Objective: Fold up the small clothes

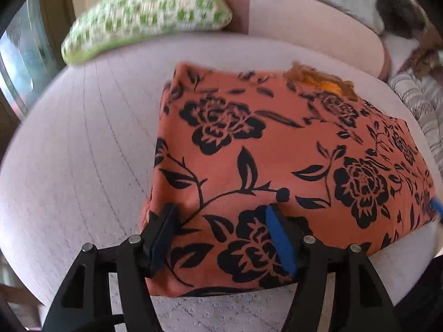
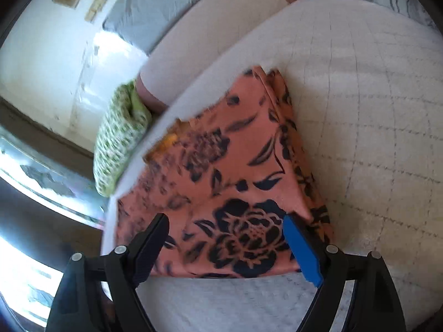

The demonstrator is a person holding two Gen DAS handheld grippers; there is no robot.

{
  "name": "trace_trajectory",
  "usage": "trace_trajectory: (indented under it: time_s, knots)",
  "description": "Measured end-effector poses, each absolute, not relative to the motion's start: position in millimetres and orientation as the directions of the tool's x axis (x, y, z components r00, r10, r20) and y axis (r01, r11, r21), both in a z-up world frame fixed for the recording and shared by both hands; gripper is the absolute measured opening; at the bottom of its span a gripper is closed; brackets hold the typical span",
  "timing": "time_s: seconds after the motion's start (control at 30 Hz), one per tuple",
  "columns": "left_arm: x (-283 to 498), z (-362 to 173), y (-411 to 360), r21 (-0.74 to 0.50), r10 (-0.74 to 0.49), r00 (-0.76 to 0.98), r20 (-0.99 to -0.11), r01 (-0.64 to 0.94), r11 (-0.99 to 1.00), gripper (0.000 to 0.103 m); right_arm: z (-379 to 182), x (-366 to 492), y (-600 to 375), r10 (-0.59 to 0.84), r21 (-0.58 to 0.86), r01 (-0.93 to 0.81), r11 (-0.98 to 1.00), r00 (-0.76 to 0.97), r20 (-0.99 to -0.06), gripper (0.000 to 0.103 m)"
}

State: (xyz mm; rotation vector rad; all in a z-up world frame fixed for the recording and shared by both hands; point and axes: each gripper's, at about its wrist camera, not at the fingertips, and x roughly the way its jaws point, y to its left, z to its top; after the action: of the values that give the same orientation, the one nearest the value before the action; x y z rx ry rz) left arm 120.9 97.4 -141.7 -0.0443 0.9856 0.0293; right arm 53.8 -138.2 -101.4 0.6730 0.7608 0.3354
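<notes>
A folded orange garment with a black flower print lies flat on a pale quilted cushion. A frayed orange bit sticks out at its far corner. My left gripper hovers open over the garment's near edge, with the cloth lying loose under its spread fingers. In the right wrist view the same garment shows stacked layers along its right side. My right gripper stands open above its near edge and grips nothing. A blue pad of the right gripper peeks in at the garment's right edge.
A green and white checked pillow rests at the cushion's far left. A striped cushion lies to the right. A pink backrest runs behind. The cushion's edge drops off near a bright window.
</notes>
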Motion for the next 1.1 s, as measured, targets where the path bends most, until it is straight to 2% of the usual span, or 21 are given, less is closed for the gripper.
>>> trace_trajectory:
  time_s: [0.07, 0.13, 0.33, 0.47, 0.6, 0.67, 0.73, 0.8, 0.9, 1.0, 1.03, 1.1]
  knots:
    - [118.7, -137.7, 94.9, -0.049, -0.016, 0.552, -0.834, -0.046, 0.998, 0.067, -96.7, 48.6, -137.9, 0.485, 0.640, -0.060, 0.766, 0.707, -0.515, 0.088]
    - [118.4, -136.8, 96.0, -0.067, -0.026, 0.555, -0.831, -0.055, 0.996, 0.067, -115.5, 56.5, -142.0, 0.494, 0.660, 0.009, 0.751, 0.654, -0.572, 0.088]
    - [119.0, -131.7, 104.6, -0.099, -0.039, 0.555, -0.831, -0.078, 0.992, 0.067, -83.8, 42.4, -155.3, 0.488, 0.698, -0.059, 0.714, 0.757, -0.435, 0.089]
    - [117.9, -122.7, 104.4, -0.141, -0.064, 0.600, -0.797, -0.082, 0.987, 0.067, -119.0, 60.8, -153.8, 0.487, 0.687, 0.057, 0.725, 0.663, -0.569, 0.088]
    - [122.3, -115.3, 96.1, -0.136, -0.068, 0.627, -0.776, -0.062, 0.989, 0.070, -86.6, 49.4, -155.4, 0.463, 0.686, -0.008, 0.727, 0.744, -0.481, 0.088]
    - [125.4, -118.4, 93.2, -0.142, -0.081, 0.620, -0.781, -0.049, 0.989, 0.070, -78.4, 47.0, -147.5, 0.494, 0.692, -0.059, 0.720, 0.743, -0.451, 0.088]
    - [127.6, -123.1, 92.1, -0.141, -0.084, 0.610, -0.788, -0.046, 0.989, 0.070, -86.0, 53.1, -136.4, 0.515, 0.675, -0.067, 0.734, 0.704, -0.490, 0.089]
    - [133.7, -138.3, 92.1, -0.121, -0.066, 0.577, -0.814, -0.056, 0.991, 0.070, -108.7, 63.4, -133.9, 0.486, 0.645, 0.020, 0.764, 0.639, -0.596, 0.088]
    - [132.0, -139.6, 87.3, -0.071, -0.037, 0.577, -0.816, -0.036, 0.997, 0.070, -102.4, 62.9, -137.1, 0.503, 0.684, 0.016, 0.730, 0.665, -0.552, 0.088]
    - [125.0, -127.0, 86.8, -0.116, -0.080, 0.615, -0.784, -0.019, 0.993, 0.071, -79.0, 52.6, -131.0, 0.513, 0.670, -0.086, 0.737, 0.716, -0.473, 0.091]
    - [124.2, -125.6, 85.7, -0.116, -0.082, 0.623, -0.778, -0.014, 0.993, 0.073, -83.8, 54.9, -127.9, 0.517, 0.663, -0.085, 0.744, 0.703, -0.489, 0.092]
    - [128.9, -132.8, 85.3, -0.098, -0.071, 0.600, -0.797, -0.013, 0.995, 0.077, -119.2, 72.5, -127.1, 0.513, 0.658, 0.021, 0.752, 0.610, -0.605, 0.093]
